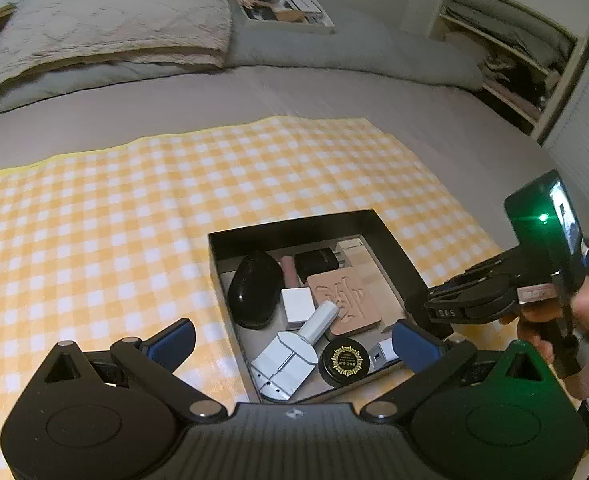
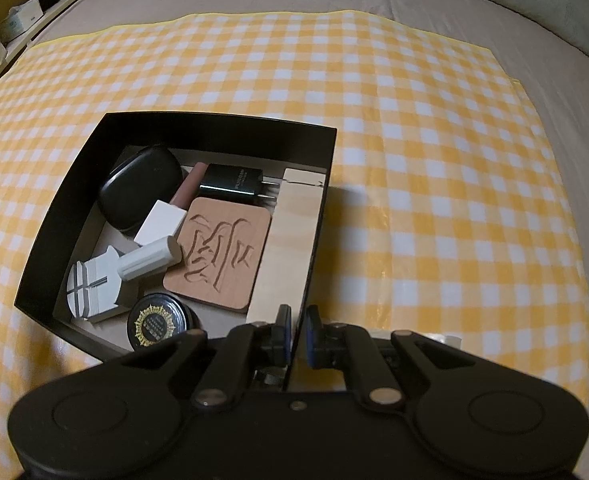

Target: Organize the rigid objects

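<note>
left gripper (image 1: 292, 338) hangs over the near edge of the black box (image 1: 294, 224), jaws spread wide, nothing between them. box sits on a yellow checked cloth (image 1: 114, 208) spread on the bed (image 1: 334, 92), toward the cloth's near right part in the left wrist view.

inside the box, left to right: black oval case (image 2: 138, 192) against the left wall; white cube (image 2: 160, 222) leaning on it; white tool with round handle (image 2: 106, 280) in the near left corner; black round jar with gold label (image 2: 156, 326) by the near wall; pink tube (image 2: 188, 188) beside a black charger plug (image 2: 230, 184) near the far wall; tan carved square tile (image 2: 220, 252) in the middle; pale wood board (image 2: 290, 240) along the right wall. a small white plug (image 1: 380, 354) shows next to the jar in the left wrist view only.

right gripper (image 2: 298, 334) at the box's near right corner, jaws narrow, pinching the right wall edge between the pads. a hand (image 1: 586, 312) holds it.

far edge of the bed: folded beige blanket (image 1: 106, 20), grey pillow (image 1: 354, 52).
</note>
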